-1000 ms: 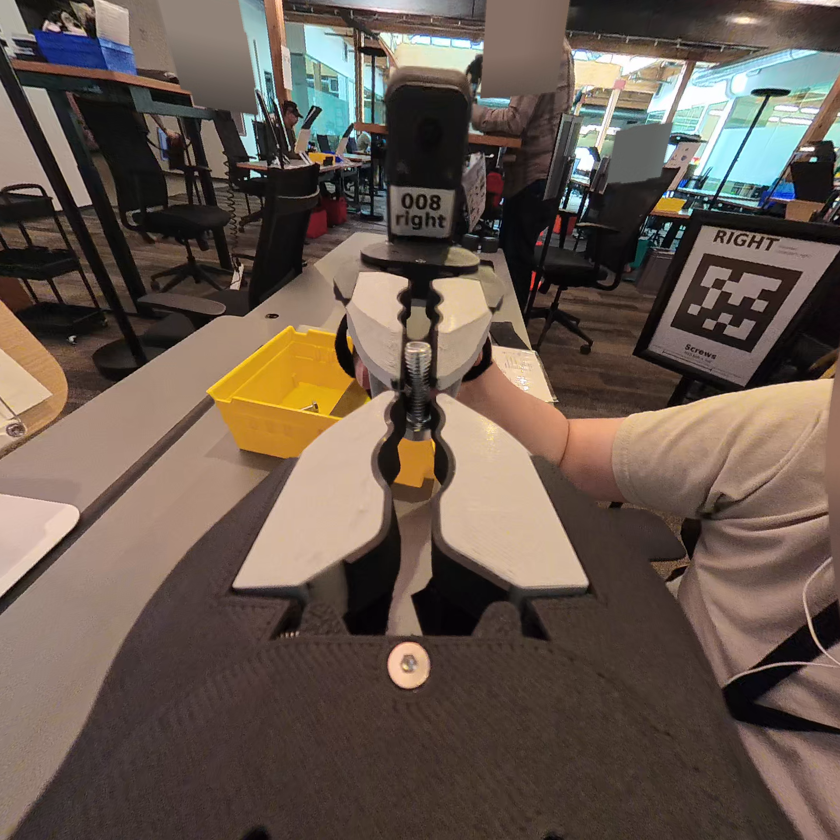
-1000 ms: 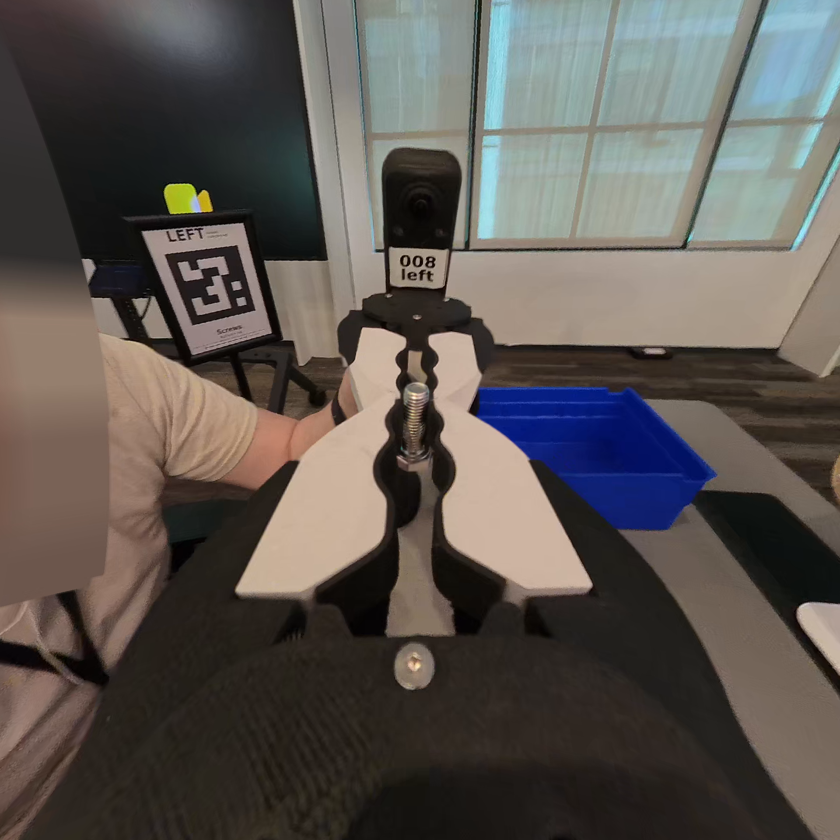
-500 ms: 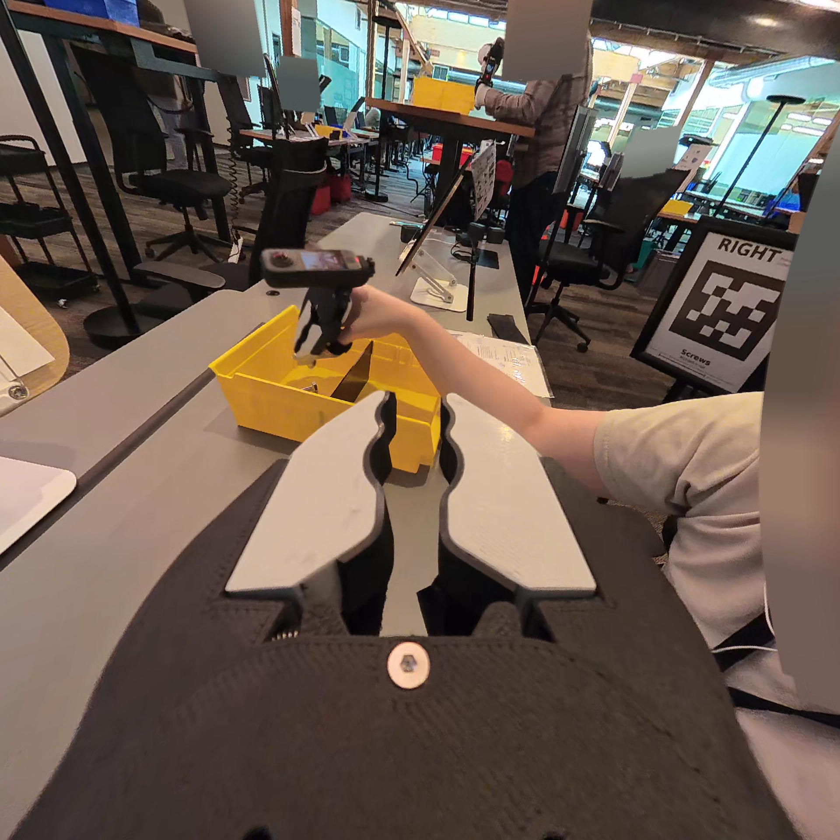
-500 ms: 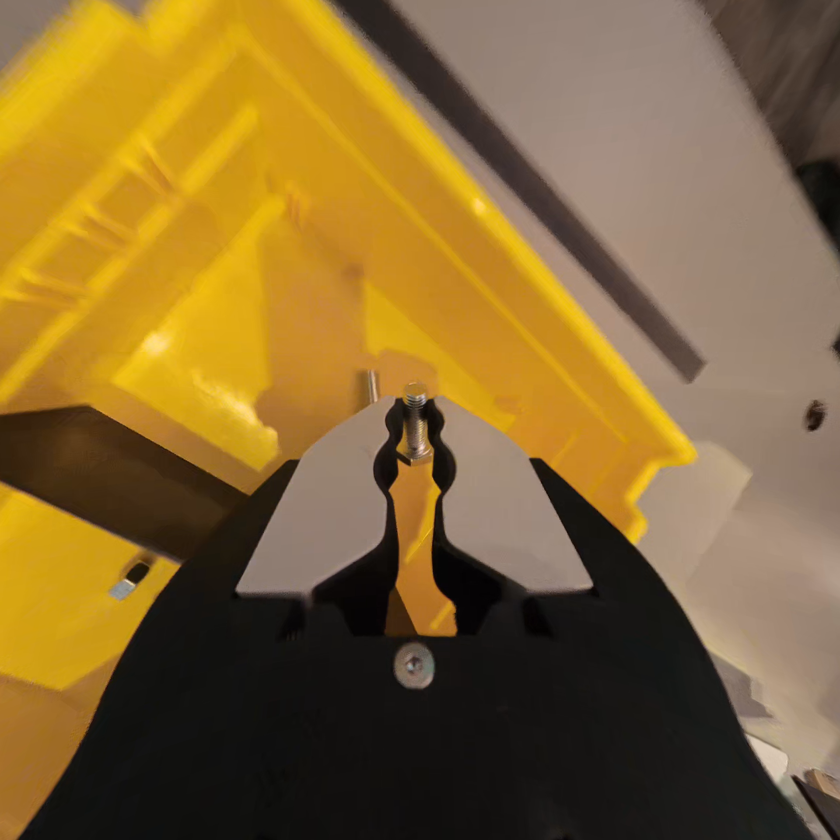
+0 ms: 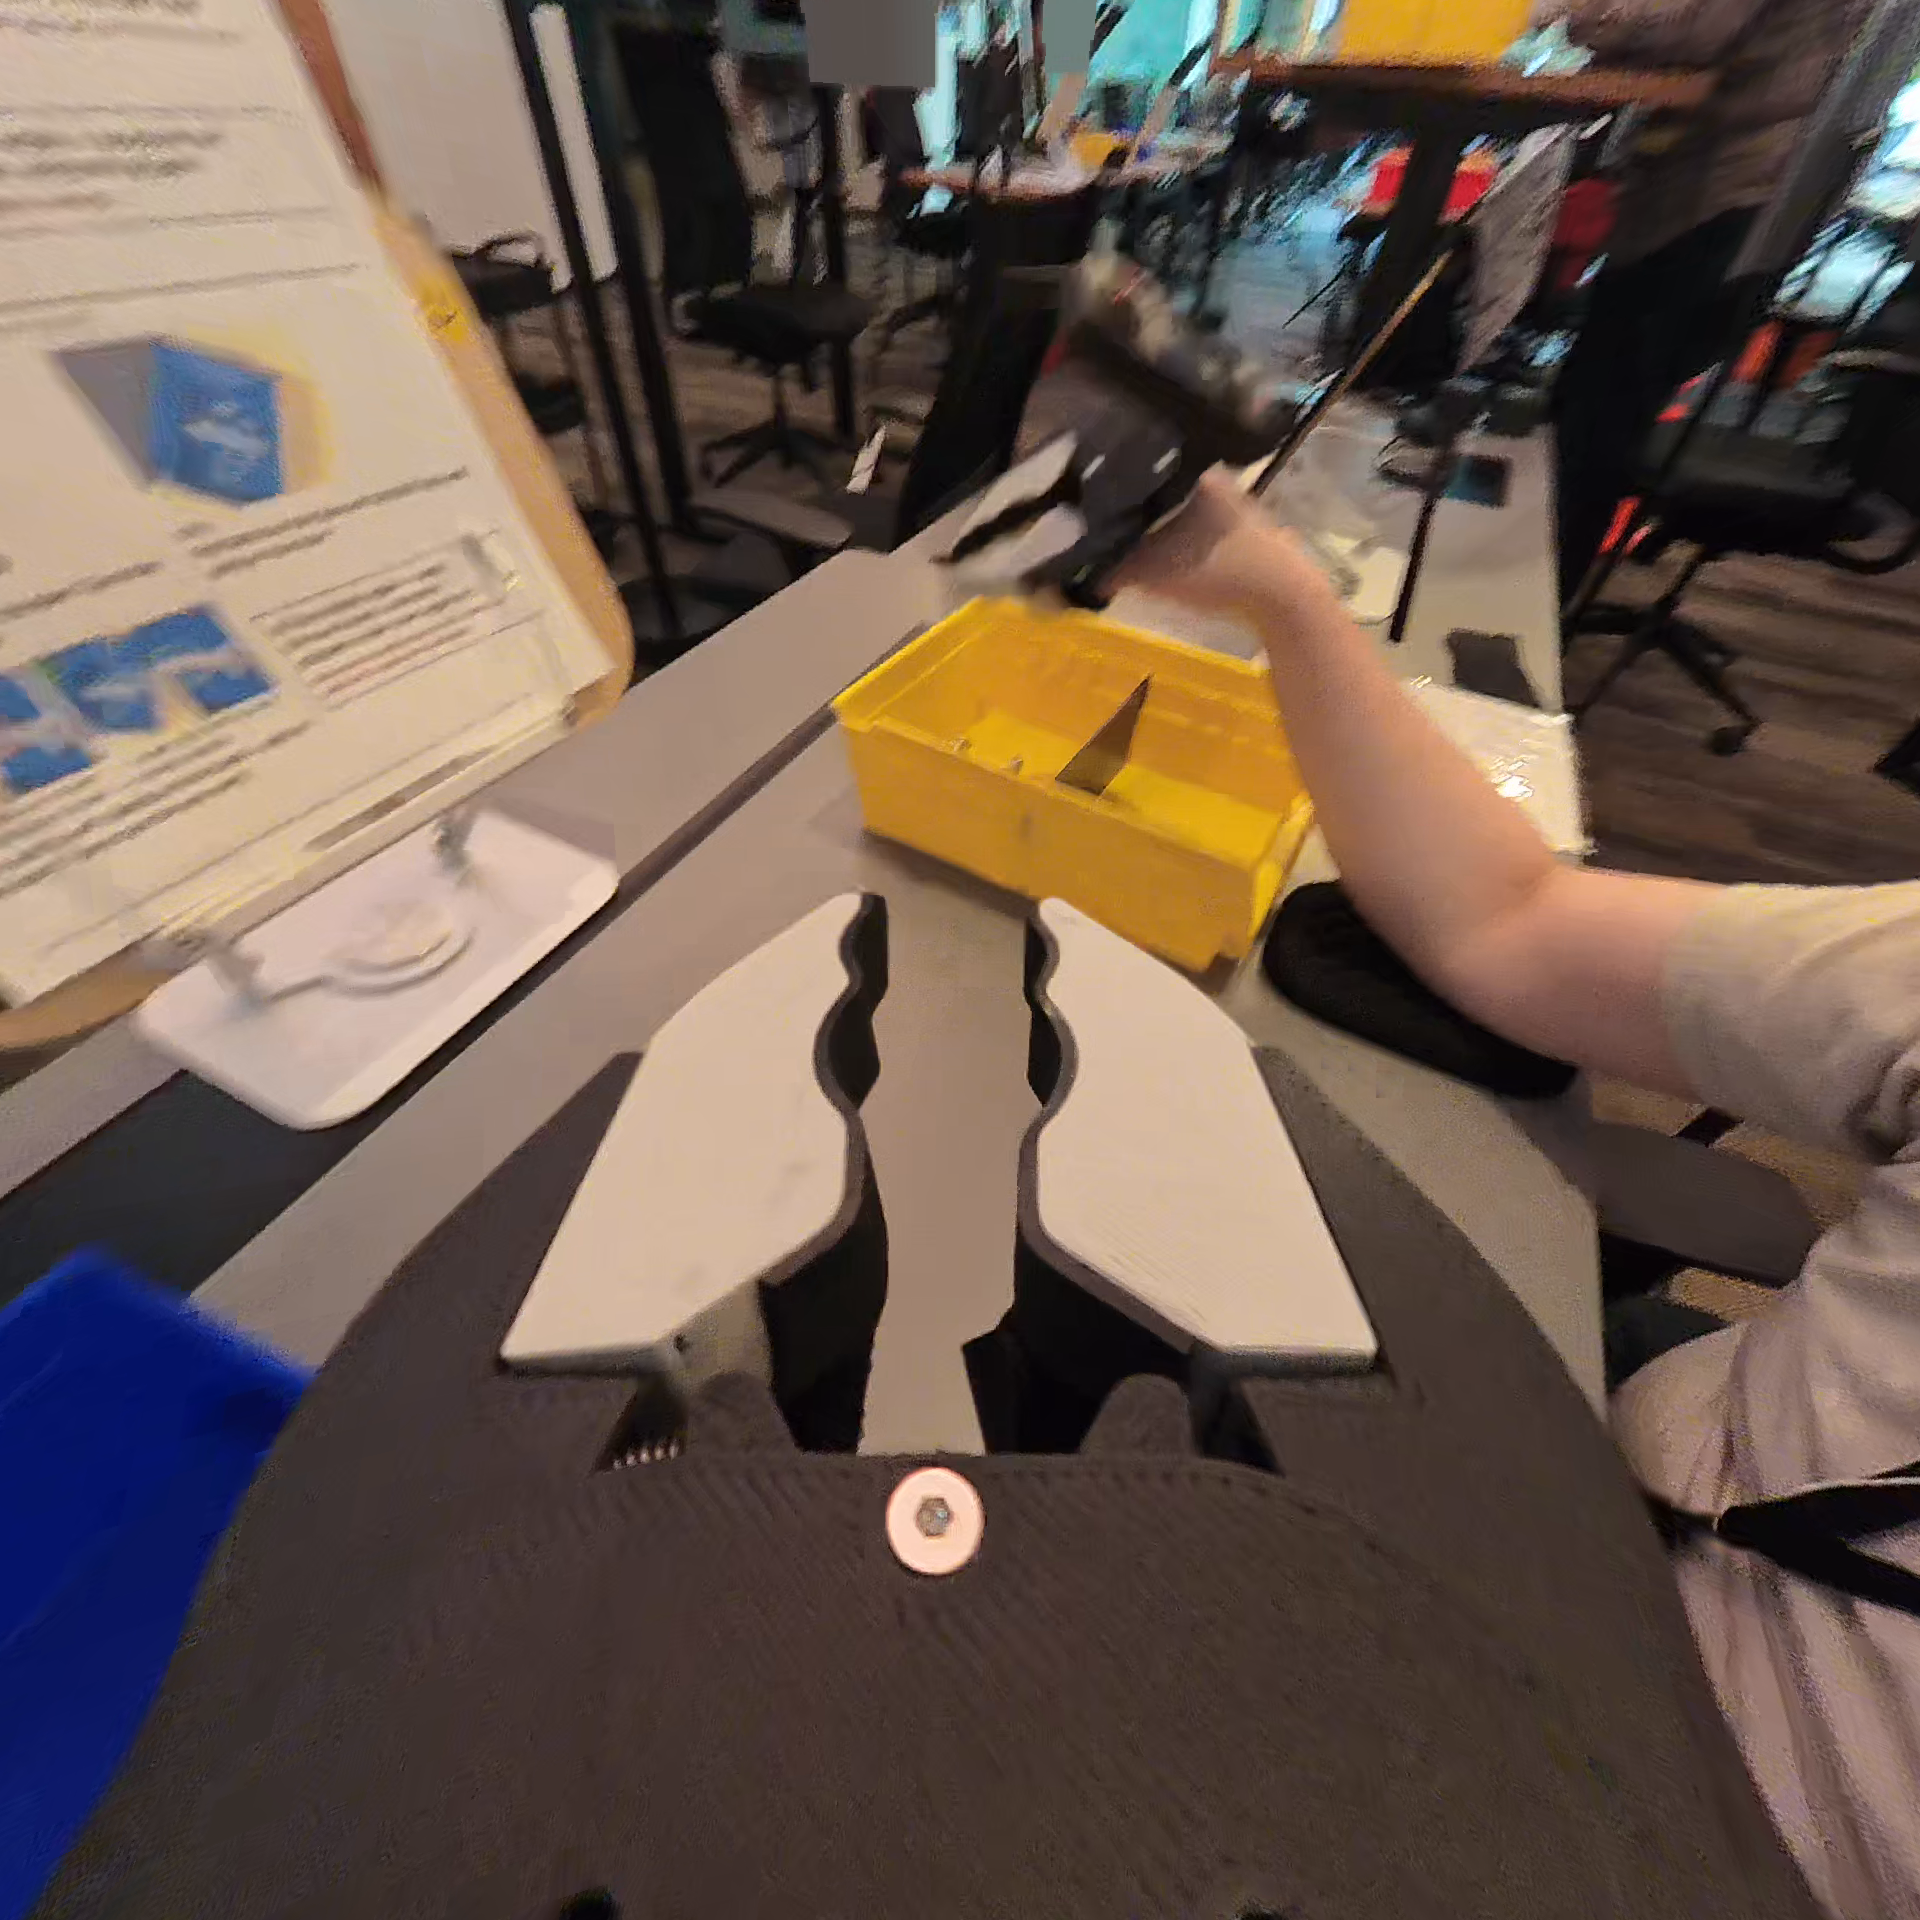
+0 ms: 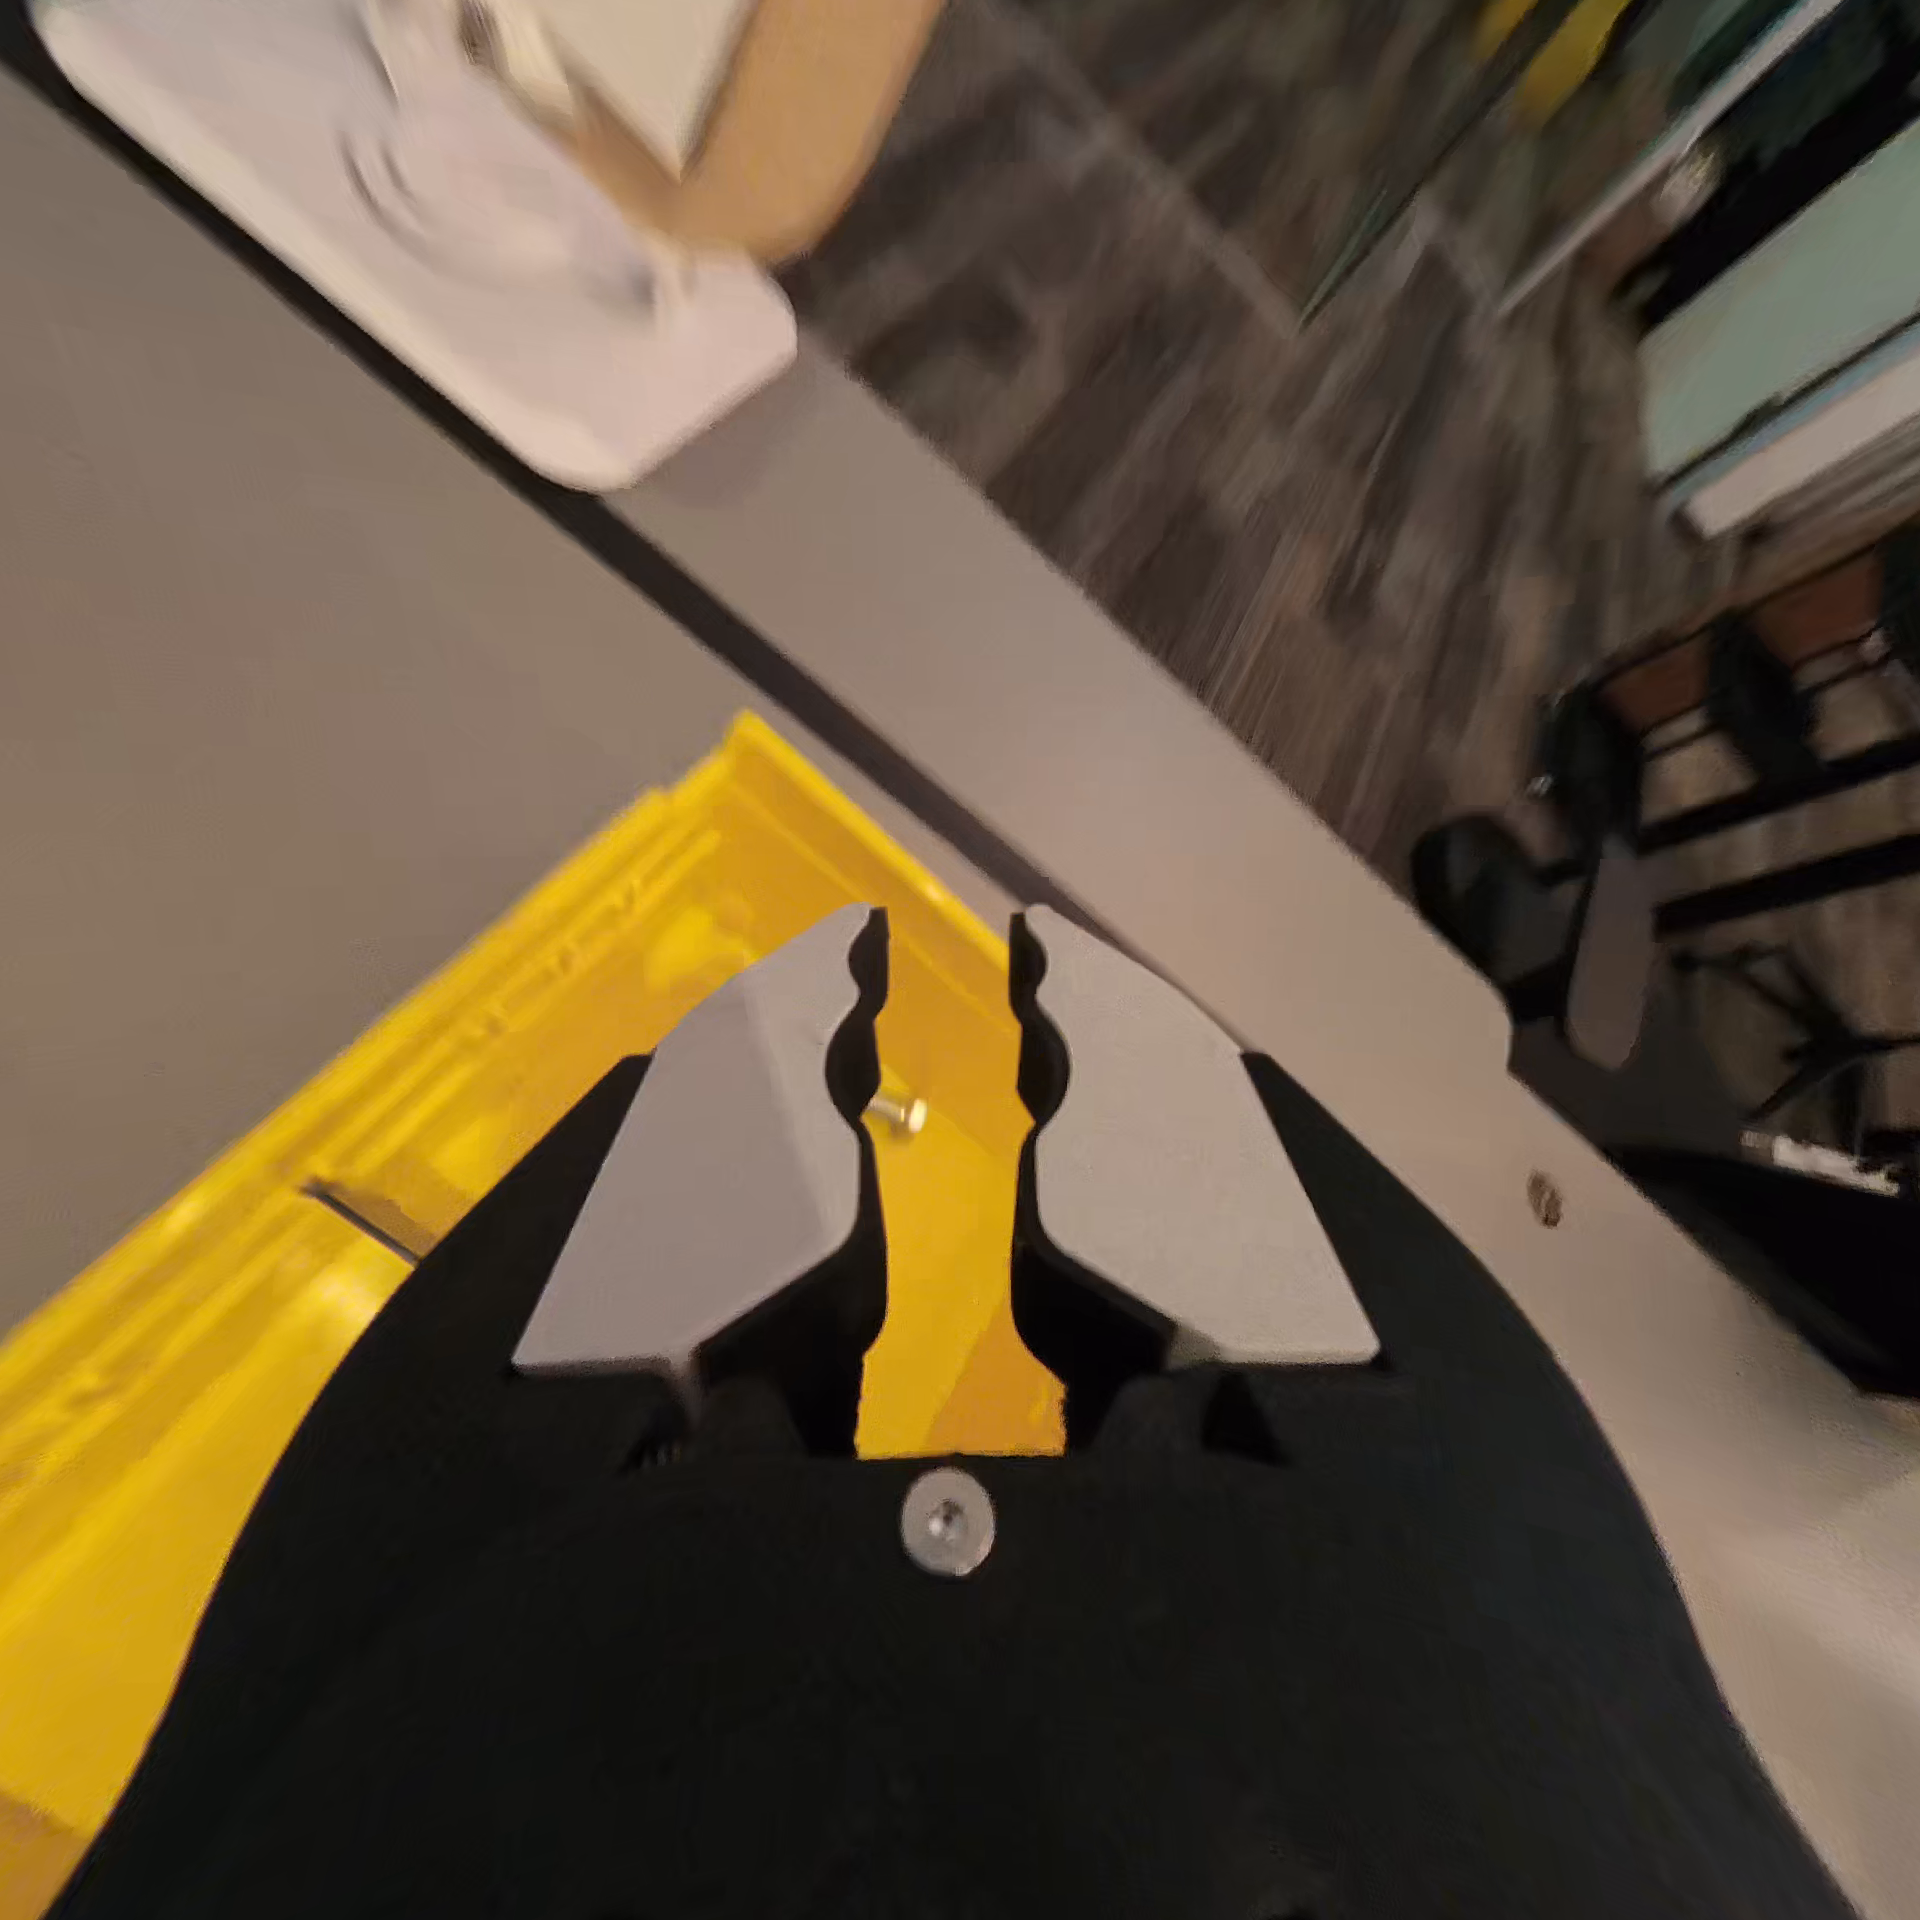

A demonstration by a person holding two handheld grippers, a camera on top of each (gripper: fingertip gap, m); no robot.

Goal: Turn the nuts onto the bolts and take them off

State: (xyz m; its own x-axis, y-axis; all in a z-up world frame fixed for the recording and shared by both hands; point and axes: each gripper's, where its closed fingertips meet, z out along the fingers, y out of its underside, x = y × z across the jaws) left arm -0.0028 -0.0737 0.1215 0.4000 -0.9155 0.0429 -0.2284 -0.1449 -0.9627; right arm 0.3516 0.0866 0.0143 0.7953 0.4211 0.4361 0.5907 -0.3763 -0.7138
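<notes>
- Grey surface (image 5: 717,727): one yellow bin (image 5: 1070,821) with a dark divider, one blue bin (image 5: 94,1507) at near left, which the left view did not show 0.5 s ago.
- Right hand-held gripper (image 6: 948,925): spread and empty, above the yellow bin; 0.5 s ago it pinched the bolt.
- Left hand-held gripper (image 5: 956,909): spread, empty, as before.
- One bolt (image 6: 900,1112) lies in the yellow bin; nut count unclear.

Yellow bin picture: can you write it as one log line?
right gripper: open, empty, over yellow bin | bolt: lying in bin | left gripper: open, empty
</notes>
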